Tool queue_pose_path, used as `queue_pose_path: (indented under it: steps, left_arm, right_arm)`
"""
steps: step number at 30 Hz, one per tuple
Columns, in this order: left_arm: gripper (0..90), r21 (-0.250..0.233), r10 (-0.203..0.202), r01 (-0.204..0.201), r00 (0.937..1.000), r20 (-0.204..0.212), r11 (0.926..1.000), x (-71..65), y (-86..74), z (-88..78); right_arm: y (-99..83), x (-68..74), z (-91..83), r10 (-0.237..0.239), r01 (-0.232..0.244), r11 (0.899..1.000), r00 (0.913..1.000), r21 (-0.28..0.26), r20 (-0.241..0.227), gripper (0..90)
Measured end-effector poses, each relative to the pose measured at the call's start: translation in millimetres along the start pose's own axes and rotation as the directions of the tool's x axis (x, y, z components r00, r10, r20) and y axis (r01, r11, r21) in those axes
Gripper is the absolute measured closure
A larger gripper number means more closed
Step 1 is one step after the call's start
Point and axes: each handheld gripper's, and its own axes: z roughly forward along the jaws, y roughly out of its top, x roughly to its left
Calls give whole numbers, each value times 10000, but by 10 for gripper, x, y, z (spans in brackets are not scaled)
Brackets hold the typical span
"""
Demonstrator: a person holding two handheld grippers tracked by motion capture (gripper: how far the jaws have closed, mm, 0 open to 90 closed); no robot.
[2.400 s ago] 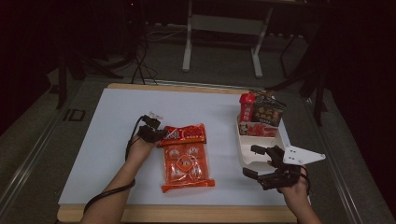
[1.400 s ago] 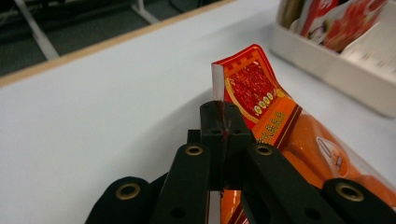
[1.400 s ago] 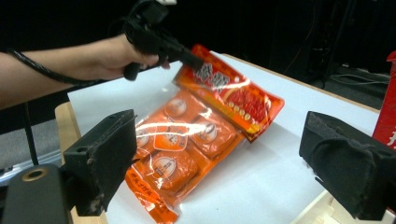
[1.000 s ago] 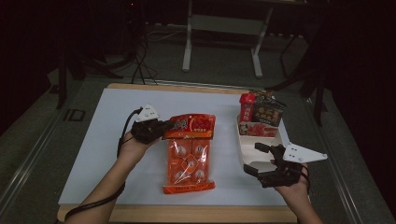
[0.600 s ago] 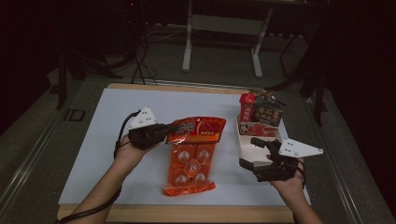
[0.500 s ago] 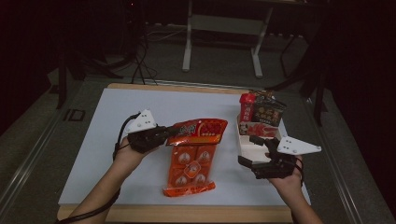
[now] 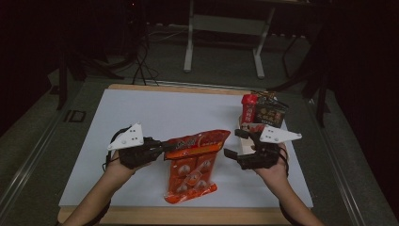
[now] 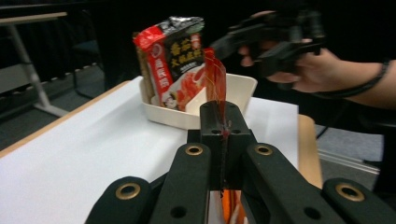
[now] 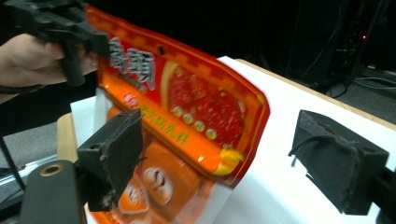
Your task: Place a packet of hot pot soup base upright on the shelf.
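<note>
Orange snack bag (image 7: 194,157), Chinese-lettered, pinched by left claw (image 7: 162,148); right claw (image 7: 237,144) spread.

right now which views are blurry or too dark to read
High view: dim all over, room beyond the table nearly black, orange bag readable. Left gripper view: its claw sharp, snack packets soft. Right gripper view: bag print slightly smeared, near pad blurred, background dark.

You've got a white tray (image 7: 244,147) at the table's (image 7: 155,108) right side with red and dark snack packets (image 7: 263,112) standing in it
</note>
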Motion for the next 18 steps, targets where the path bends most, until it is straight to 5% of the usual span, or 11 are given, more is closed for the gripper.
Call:
queue_pose_path:
  steps: [7, 9, 15, 18]
  left_arm:
    - [900, -188, -55, 57, 9999, 105, 9998, 2, -58, -56]
    - [900, -312, -45, 52, 9997, 250, 9995, -1, -52, -52]
    - [900, -331, -6, 6, 10000, -16, 9995, -46, -17, -16]
    - [900, -390, -220, 217, 9997, -78, 9990, -34, -34, -22]
  right_arm:
    - [20, -70, 319, -6, 26, 9991, 9989, 424, -475, 167]
    - [10, -78, 397, -19, 56, 9978, 9985, 656, -551, 236]
    - [-7, -84, 480, -88, 212, 9948, 9923, 998, -1233, 719]
    - [-26, -96, 436, -26, 180, 9949, 9882, 988, -1534, 887]
